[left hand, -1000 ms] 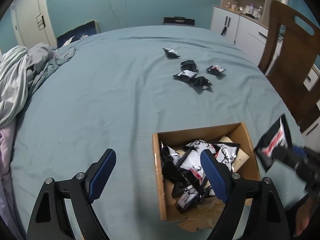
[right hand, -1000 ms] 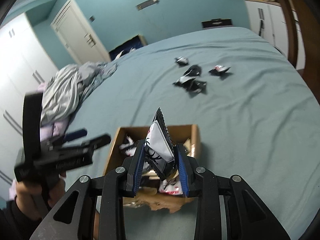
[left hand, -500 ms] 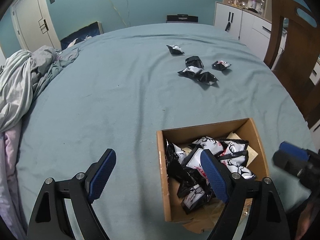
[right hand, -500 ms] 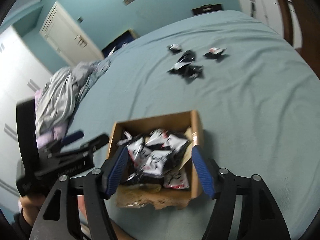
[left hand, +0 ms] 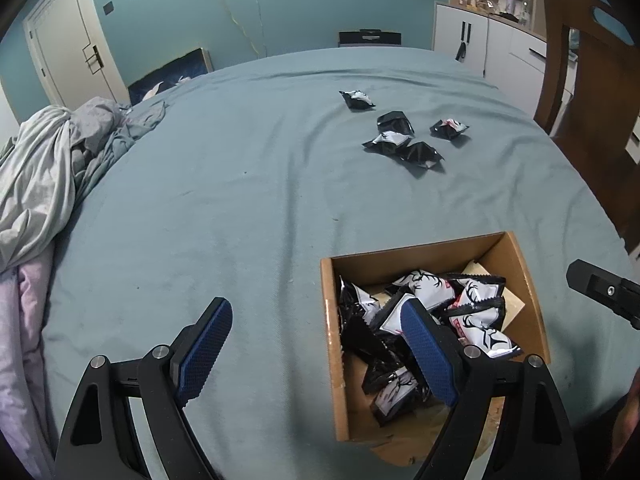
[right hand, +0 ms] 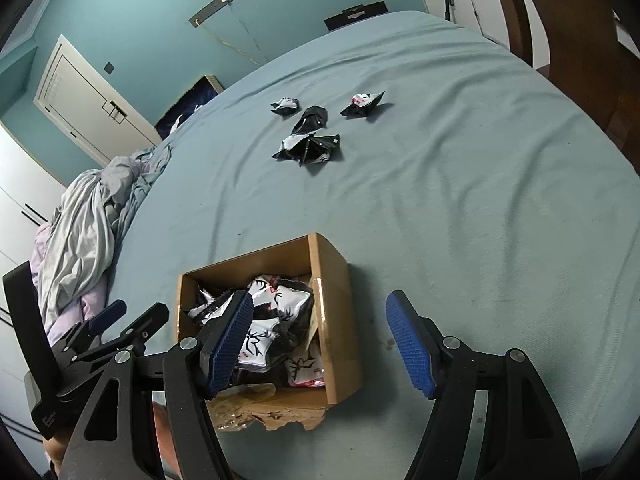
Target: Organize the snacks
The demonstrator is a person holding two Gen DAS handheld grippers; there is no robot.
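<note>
Left wrist view: left gripper [left hand: 316,344] is held wide, nothing between its blue pads [left hand: 204,354]. The cardboard box [left hand: 332,344] is seen just right of centre, its near-left wall lying between the fingers; the right pad overlaps the packets in the box [left hand: 476,304]. Five loose packets [left hand: 404,136] are scattered well ahead on the teal bedsheet [left hand: 240,200].

Right wrist view: right gripper [right hand: 320,340] is seen part-way spread, jaws just opened, nothing gripped. The box sits directly below, mostly behind the left pad. Loose packets lie far ahead. Crumpled bedding [right hand: 84,224] is noted to the left.
</note>
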